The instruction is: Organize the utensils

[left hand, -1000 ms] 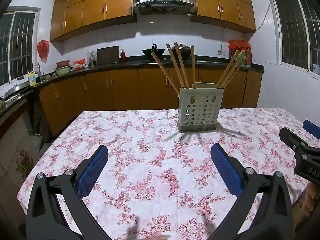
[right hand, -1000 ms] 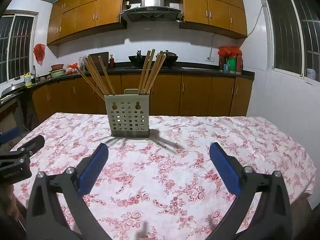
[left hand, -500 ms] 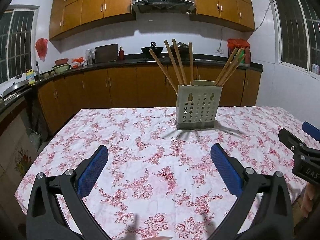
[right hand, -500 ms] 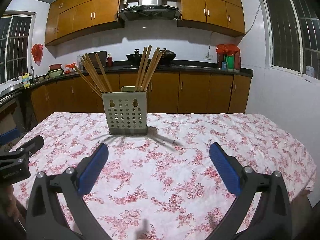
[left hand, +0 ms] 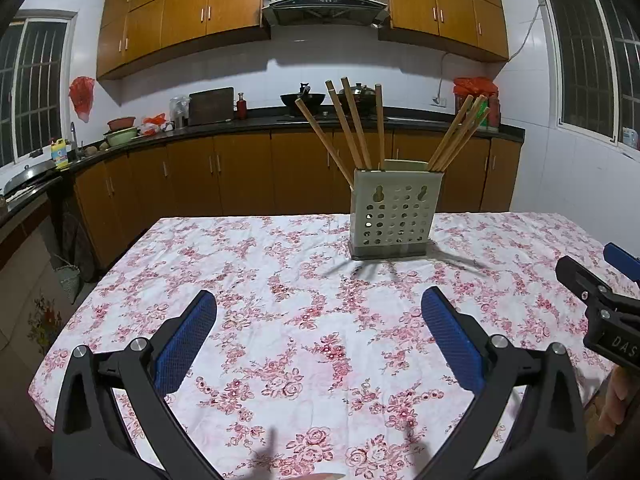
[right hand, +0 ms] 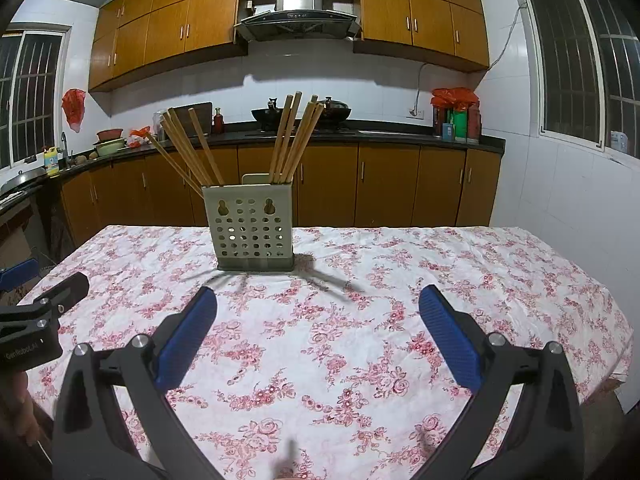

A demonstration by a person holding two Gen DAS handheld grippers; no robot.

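A pale perforated utensil holder (left hand: 394, 214) stands upright on the floral tablecloth (left hand: 280, 320), toward the far side. It also shows in the right wrist view (right hand: 253, 234). Several wooden chopsticks (left hand: 352, 124) stand in it in two fanned bunches, also in the right wrist view (right hand: 296, 136). My left gripper (left hand: 318, 304) is open and empty, above the cloth, well short of the holder. My right gripper (right hand: 318, 302) is open and empty at a similar distance. Each gripper shows at the edge of the other's view.
The table's cloth (right hand: 440, 280) ends at edges left, right and near. Wooden kitchen cabinets (left hand: 240, 176) and a dark counter with pots run behind the table. A white tiled wall (right hand: 560, 200) stands to the right.
Both views have shifted slightly: the holder sits a little lower and smaller in frame, as both grippers tilt or draw back. Both grippers stay open.
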